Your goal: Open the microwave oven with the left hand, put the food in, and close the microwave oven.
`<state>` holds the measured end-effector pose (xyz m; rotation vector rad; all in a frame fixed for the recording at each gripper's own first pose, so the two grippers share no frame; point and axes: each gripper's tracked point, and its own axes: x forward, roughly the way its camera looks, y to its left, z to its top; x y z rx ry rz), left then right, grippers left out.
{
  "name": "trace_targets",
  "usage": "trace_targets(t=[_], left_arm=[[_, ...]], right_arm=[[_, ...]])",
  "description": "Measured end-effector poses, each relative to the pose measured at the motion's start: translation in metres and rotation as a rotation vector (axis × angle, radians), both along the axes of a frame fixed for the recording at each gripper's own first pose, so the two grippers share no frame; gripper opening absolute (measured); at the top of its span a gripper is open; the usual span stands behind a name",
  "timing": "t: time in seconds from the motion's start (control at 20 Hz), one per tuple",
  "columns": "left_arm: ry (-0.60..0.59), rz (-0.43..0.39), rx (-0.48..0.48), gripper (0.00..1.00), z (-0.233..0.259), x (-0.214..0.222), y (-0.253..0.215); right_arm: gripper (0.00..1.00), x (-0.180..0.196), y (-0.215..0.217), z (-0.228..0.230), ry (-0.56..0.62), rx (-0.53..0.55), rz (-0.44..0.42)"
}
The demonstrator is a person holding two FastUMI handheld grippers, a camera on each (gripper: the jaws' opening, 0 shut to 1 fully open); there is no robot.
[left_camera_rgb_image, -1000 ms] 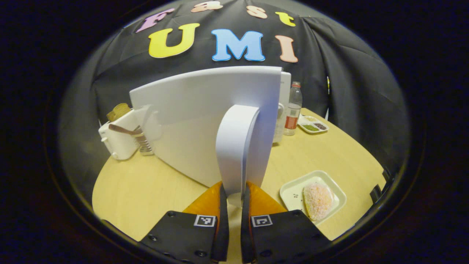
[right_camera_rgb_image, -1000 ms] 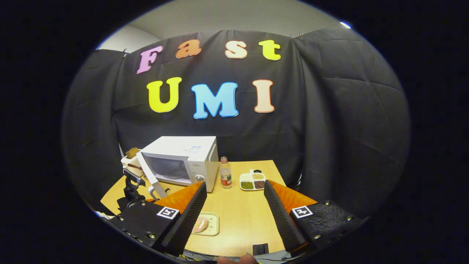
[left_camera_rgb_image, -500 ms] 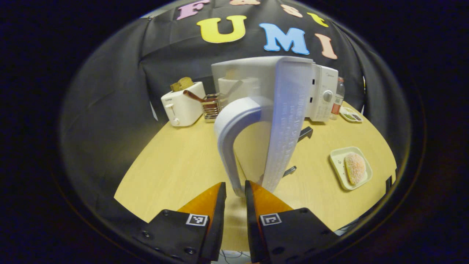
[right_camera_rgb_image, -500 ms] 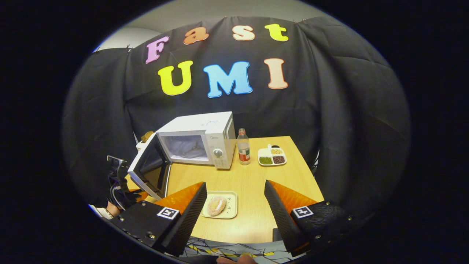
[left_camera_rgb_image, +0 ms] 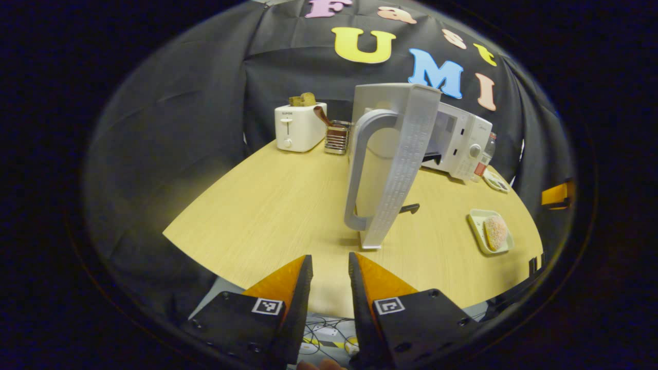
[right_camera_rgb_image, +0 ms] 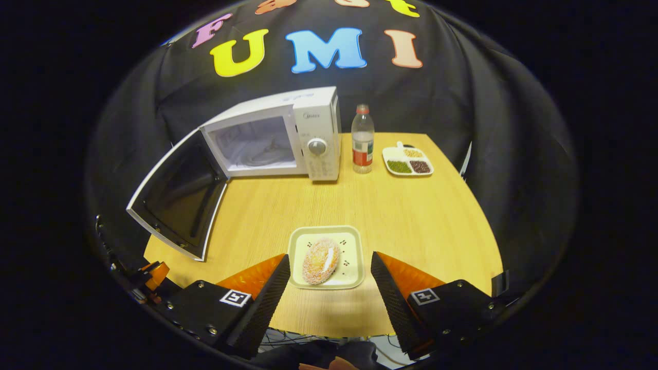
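One open microwave [right_camera_rgb_image: 288,139], one pastry [right_camera_rgb_image: 321,260] on one tray [right_camera_rgb_image: 349,241]; left claw [left_camera_rgb_image: 329,270] nearly closed, empty; right claw [right_camera_rgb_image: 329,272] spread.

microwave [left_camera_rgb_image: 457,141] cavity hidden behind open door [left_camera_rgb_image: 398,164], far tray [left_camera_rgb_image: 496,181] contents indistinct

Door [right_camera_rgb_image: 175,198] swung wide on the left, standing out from the microwave [right_camera_rgb_image: 288,136] over the counter [right_camera_rgb_image: 411,216] and walling off that side. Cavity mouth [right_camera_rgb_image: 254,144] open toward the front, bare wood before it. Bottle [right_camera_rgb_image: 363,140] just right of the microwave, divided dish [right_camera_rgb_image: 407,160] beyond it. Tray with food [right_camera_rgb_image: 327,257] at the front edge, between the right hand-held gripper's [right_camera_rgb_image: 329,288] spread fingers. Toaster [left_camera_rgb_image: 299,126] and rack [left_camera_rgb_image: 337,136] behind the door. Wide bare stretch left of the door, ahead of the left hand-held gripper [left_camera_rgb_image: 329,288].
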<state>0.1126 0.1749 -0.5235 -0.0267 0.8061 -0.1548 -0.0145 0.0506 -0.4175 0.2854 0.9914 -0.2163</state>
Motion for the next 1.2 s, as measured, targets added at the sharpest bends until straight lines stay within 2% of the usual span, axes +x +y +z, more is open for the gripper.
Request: trace_targets(t=[0.2, 0.25, 0.35, 0.4, 0.6, 0.75, 0.8, 0.85, 0.9, 0.95, 1.0, 1.05, 1.1, 1.15, 1.2], left_arm=[[-0.011, 0.061, 0.021, 0.73, 0.010, -0.040, 0.014], [-0.006, 0.081, 0.020, 0.85, 0.013, -0.048, 0.013], [0.013, 0.134, -0.003, 0.75, 0.016, -0.061, 0.014], [0.032, 0.164, -0.014, 0.80, 0.017, -0.067, 0.013], [0.088, 0.294, -0.045, 0.80, 0.026, -0.094, 0.003], [0.107, 0.385, -0.041, 0.80, 0.042, -0.118, -0.014], [0.113, 0.395, -0.028, 0.80, 0.046, -0.125, -0.021], [0.123, 0.404, -0.008, 0.80, 0.050, -0.132, -0.028], [0.132, 0.407, 0.004, 0.80, 0.055, -0.137, -0.036], [0.133, 0.411, 0.010, 0.80, 0.061, -0.143, -0.045], [0.135, 0.415, 0.012, 0.80, 0.065, -0.146, -0.053], [0.140, 0.418, 0.010, 0.80, 0.066, -0.147, -0.059], [0.145, 0.419, 0.011, 0.84, 0.067, -0.147, -0.065], [0.149, 0.415, 0.009, 0.80, 0.066, -0.147, -0.071], [0.145, 0.409, 0.005, 0.80, 0.070, -0.145, -0.076]], right_arm=[[0.97, 0.019, 0.010, -0.050, 0.112, 0.010, -0.001], [0.97, 0.024, 0.011, -0.060, 0.137, 0.005, 0.008], [0.98, 0.032, 0.012, -0.078, 0.173, -0.010, 0.015], [0.97, 0.036, 0.014, -0.087, 0.185, -0.009, 0.023], [0.97, 0.037, 0.012, -0.120, 0.273, -0.040, 0.065], [0.96, 0.038, 0.017, -0.135, 0.285, 0.009, 0.065], [0.94, 0.035, 0.016, -0.136, 0.291, 0.009, 0.065], [0.86, 0.042, 0.014, -0.141, 0.273, -0.004, 0.070], [0.81, 0.039, 0.016, -0.138, 0.268, -0.010, 0.097], [0.82, 0.042, 0.020, -0.141, 0.254, -0.009, 0.131], [0.70, 0.044, 0.020, -0.141, 0.234, -0.015, 0.156], [0.72, 0.042, 0.021, -0.140, 0.230, -0.013, 0.182], [0.72, 0.043, 0.020, -0.139, 0.215, -0.013, 0.198], [0.72, 0.041, 0.020, -0.139, 0.223, -0.007, 0.208], [0.72, 0.041, 0.021, -0.138, 0.212, 0.000, 0.218]])
